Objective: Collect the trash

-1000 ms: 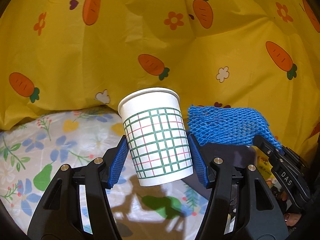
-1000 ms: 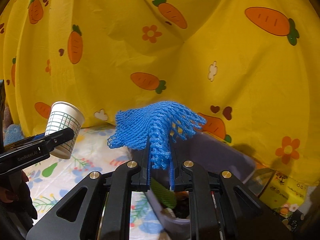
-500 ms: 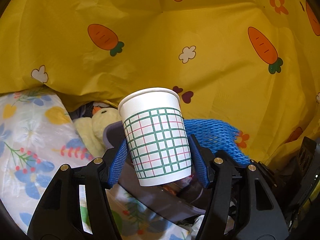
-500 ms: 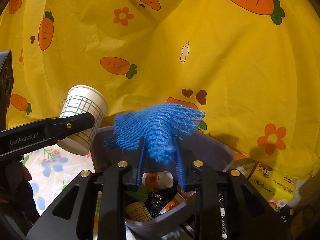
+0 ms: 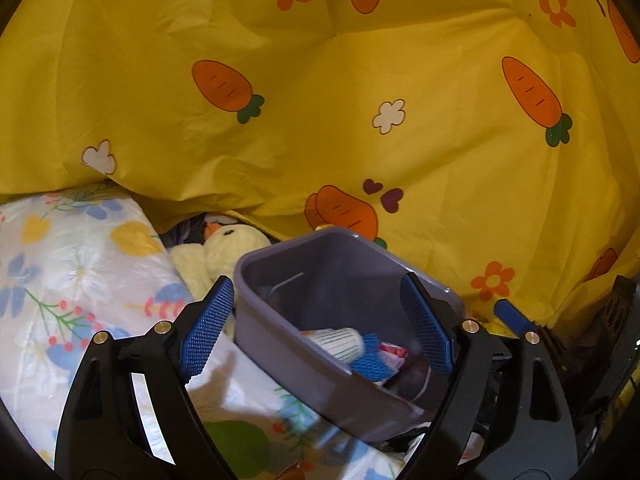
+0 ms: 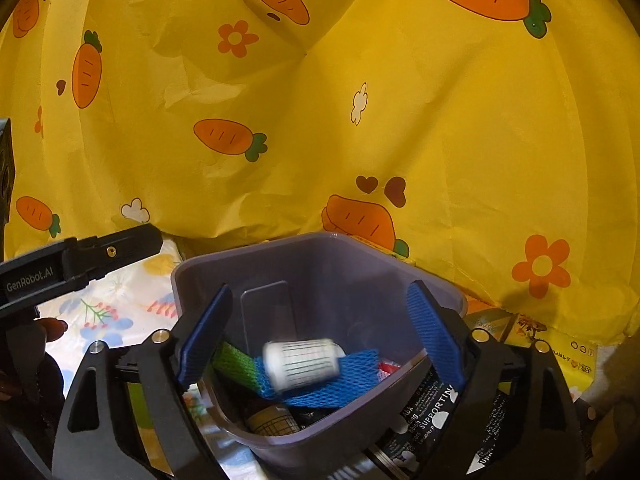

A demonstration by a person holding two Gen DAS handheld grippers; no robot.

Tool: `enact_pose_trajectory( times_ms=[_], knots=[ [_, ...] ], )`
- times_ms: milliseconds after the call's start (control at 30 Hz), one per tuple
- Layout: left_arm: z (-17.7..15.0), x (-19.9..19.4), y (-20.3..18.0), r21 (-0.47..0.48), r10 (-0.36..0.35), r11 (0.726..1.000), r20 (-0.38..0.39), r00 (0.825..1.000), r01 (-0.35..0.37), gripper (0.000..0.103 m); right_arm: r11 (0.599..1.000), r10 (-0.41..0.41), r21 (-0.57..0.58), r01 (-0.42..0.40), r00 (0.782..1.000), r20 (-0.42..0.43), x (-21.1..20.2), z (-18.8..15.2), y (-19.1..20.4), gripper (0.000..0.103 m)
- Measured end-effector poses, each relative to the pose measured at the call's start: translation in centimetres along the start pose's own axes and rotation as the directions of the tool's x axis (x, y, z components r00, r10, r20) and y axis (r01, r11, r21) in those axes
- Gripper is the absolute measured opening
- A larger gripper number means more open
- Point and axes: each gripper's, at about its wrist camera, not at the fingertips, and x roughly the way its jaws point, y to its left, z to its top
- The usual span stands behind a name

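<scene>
Both tongs (image 5: 318, 320) (image 6: 320, 328) just spread wide, empty, grey bin (image 6: 320, 248) containing paper cup (image 6: 302, 364), blue foam netting (image 6: 340, 376)

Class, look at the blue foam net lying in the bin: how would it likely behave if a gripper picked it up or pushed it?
The blue net is probably floppy: it lies draped over the other trash in the bin. Its open mesh suggests it is light and would squash between the fingers. Pushed, it would likely bunch or drag rather than roll, unlike the cup on it.
</scene>
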Motion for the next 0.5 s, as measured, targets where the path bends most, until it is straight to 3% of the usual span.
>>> enact_pose_trajectory(
  times_ms=[133, 500],
  knots=[
    [-0.8, -2.0, 1.5, 0.016, 0.105, 0.994, 0.029, 0.994, -0.106, 0.088, 1.000, -0.006, -0.024, 0.006, 1.000, 0.014, -0.7, 0.0, 1.0, 0.098],
    [-2.7, -8.1, 4.8, -0.014, 0.294, 0.956, 0.083, 0.952, -0.294, 0.097, 0.999, 0.032, -0.025, -0.031, 0.999, 0.025, -2.5, -0.3, 3.6, 0.097]
  ],
)
